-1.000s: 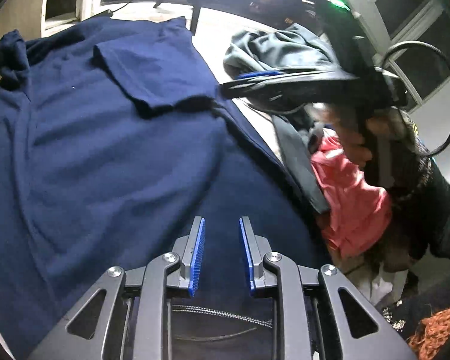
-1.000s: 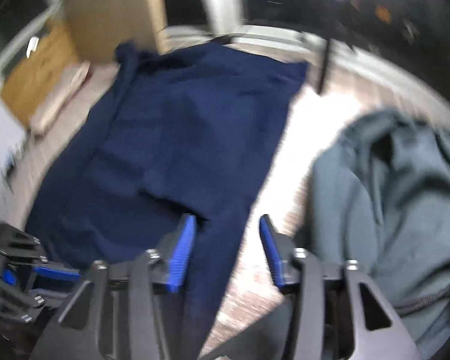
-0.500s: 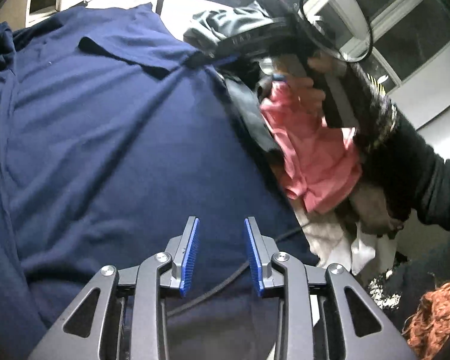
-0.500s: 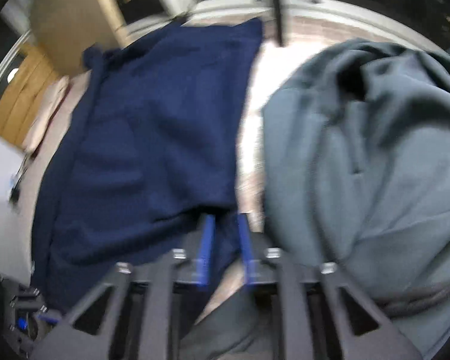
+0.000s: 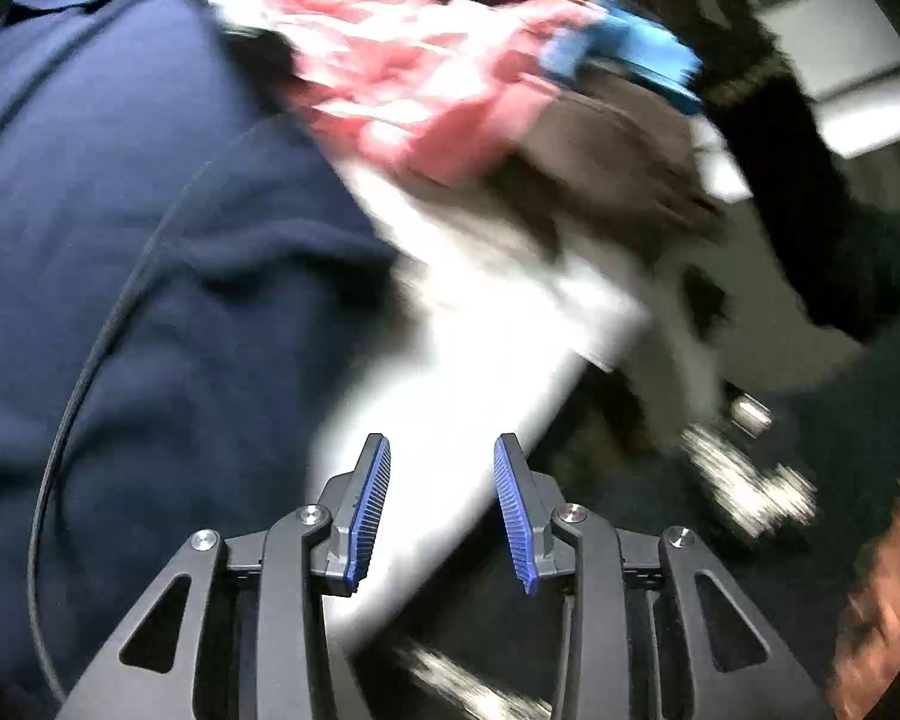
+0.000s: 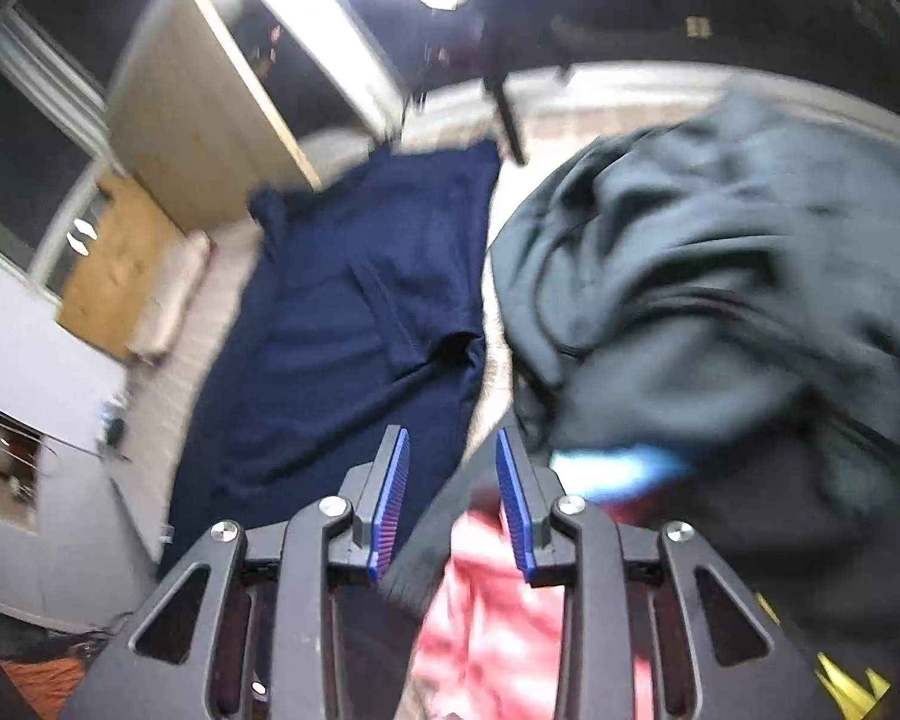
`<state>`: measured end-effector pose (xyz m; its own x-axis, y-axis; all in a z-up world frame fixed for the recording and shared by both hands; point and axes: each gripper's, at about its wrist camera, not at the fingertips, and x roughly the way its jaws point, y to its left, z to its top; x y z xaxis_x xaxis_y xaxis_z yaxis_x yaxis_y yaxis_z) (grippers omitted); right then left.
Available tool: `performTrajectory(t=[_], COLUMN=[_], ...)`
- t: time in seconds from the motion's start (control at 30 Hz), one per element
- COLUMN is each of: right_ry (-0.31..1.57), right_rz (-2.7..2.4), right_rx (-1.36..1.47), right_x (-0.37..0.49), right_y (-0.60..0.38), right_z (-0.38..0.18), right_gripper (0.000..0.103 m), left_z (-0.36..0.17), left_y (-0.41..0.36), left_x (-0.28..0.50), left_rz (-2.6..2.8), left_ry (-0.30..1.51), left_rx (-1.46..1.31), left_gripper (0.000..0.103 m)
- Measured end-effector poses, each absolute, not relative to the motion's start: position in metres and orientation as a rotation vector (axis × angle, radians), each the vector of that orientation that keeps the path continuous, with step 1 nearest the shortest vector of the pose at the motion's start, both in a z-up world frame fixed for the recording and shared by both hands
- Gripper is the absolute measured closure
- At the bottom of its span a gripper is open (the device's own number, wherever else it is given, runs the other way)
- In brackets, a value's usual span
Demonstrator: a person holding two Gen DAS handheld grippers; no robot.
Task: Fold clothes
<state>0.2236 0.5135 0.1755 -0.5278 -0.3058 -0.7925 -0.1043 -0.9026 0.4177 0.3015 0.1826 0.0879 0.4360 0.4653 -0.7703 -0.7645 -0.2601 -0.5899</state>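
Note:
A navy blue shirt point(image 6: 354, 324) lies spread flat on the table, one sleeve folded in. It fills the left of the left wrist view point(image 5: 120, 240). My left gripper point(image 5: 441, 510) is open and empty, above the shirt's right edge and a blurred white cloth point(image 5: 462, 360). My right gripper point(image 6: 450, 498) is open and empty, above the shirt's near right edge beside a heap of clothes. A dark grey garment point(image 6: 720, 276) tops that heap, with a pink one point(image 6: 510, 630) below.
The heap in the left wrist view holds a pink garment point(image 5: 402, 78), a brown one point(image 5: 606, 162) and something bright blue point(image 5: 630, 54). A black cable point(image 5: 90, 372) runs across the shirt. A wooden board point(image 6: 198, 114) and windows stand behind the table.
My right gripper, nearly shut on the shirt's edge half a second ago, has opened and pulled back over the heap. My left gripper has swung right toward the heap; both views are blurred.

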Motion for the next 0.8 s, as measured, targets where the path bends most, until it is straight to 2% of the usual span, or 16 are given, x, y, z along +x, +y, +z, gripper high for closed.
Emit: performTrajectory(t=[0.1, 0.17, 0.27, 0.37, 0.57, 0.73, 0.8], right_ry=[-0.626, -0.593, -0.491, -0.341, -0.192, 0.055, 0.053], right_rz=[-2.63, -2.586, -2.465, -2.335, -2.246, -1.987, -2.04], right_rx=[1.36, 1.377, 1.463, 1.598, 1.669, 1.892, 1.92], right_x=[0.279, 0.304, 0.324, 0.326, 0.321, 0.395, 0.413], right_y=[0.511, 0.487, 0.43, 0.368, 0.321, 0.337, 0.354], right_z=[0.21, 0.206, 0.166, 0.102, 0.051, 0.062, 0.081], right_gripper=[0.073, 0.073, 0.074, 0.083, 0.084, 0.084, 0.084], left_z=[0.113, 0.123, 0.133, 0.138, 0.143, 0.143, 0.139], left_y=[0.142, 0.115, 0.082, 0.065, 0.041, 0.04, 0.062], left_x=[0.312, 0.308, 0.297, 0.296, 0.304, 0.328, 0.339], left_rz=[1.245, 1.339, 1.492, 1.567, 1.636, 1.63, 1.615], left_ry=[0.25, 0.238, 0.222, 0.219, 0.228, 0.293, 0.353], left_rx=[-1.384, -1.39, -1.391, -1.383, -1.371, -1.325, -1.272], left_gripper=[0.069, 0.069, 0.069, 0.069, 0.068, 0.068, 0.066])
